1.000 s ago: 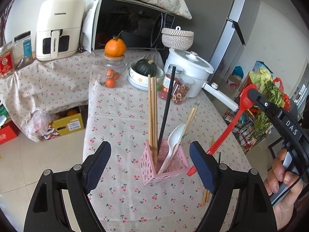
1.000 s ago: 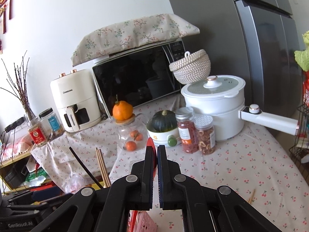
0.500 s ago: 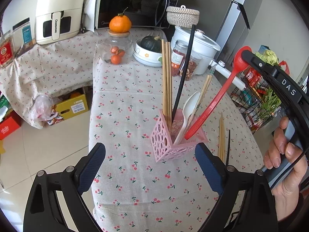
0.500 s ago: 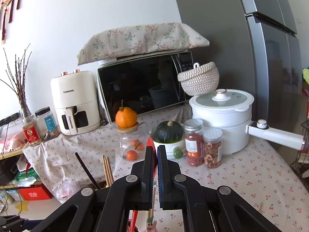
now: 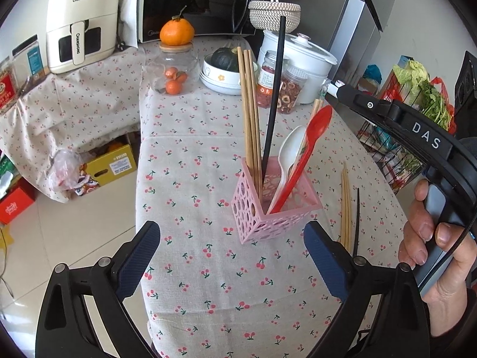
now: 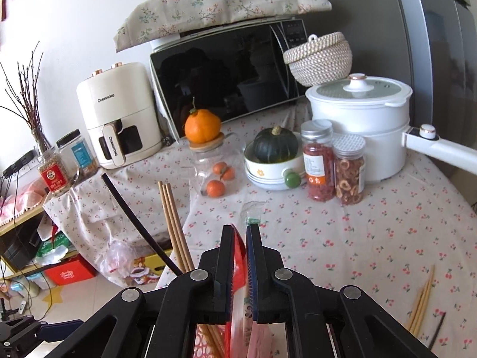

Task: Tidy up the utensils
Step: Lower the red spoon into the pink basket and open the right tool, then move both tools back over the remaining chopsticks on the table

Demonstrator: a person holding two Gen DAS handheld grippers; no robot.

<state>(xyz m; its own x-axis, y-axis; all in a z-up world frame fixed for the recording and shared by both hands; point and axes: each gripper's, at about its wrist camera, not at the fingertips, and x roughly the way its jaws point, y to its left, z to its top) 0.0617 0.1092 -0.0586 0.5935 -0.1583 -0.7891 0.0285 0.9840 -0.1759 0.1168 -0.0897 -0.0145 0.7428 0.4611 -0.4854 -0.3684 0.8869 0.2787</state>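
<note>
A pink perforated utensil holder [image 5: 275, 205] stands on the cherry-print tablecloth [image 5: 208, 268]. It holds wooden chopsticks [image 5: 249, 110], a black chopstick [image 5: 274, 89], a white spoon [image 5: 287, 161] and a red spoon [image 5: 307, 152]. The red spoon leans in the holder, free of any gripper. My left gripper [image 5: 232, 259] is open and empty, just in front of the holder. My right gripper [image 6: 239, 234] hangs above the holder with its jaws slightly apart; the red spoon [image 6: 237, 265] shows in the gap below. Loose chopsticks [image 5: 345, 205] lie to the right of the holder.
At the back stand a white pot [image 5: 301, 59], two spice jars [image 5: 283, 86], a bowl with a green squash [image 5: 223, 71], a glass jar with an orange on top [image 5: 174, 62], a microwave [image 5: 196, 3] and an air fryer [image 5: 80, 21]. The table's left edge drops to the floor.
My right gripper lowered the red spoon into the holder, let it go and drew back up. My left gripper backed away from the holder and looks down on it more.
</note>
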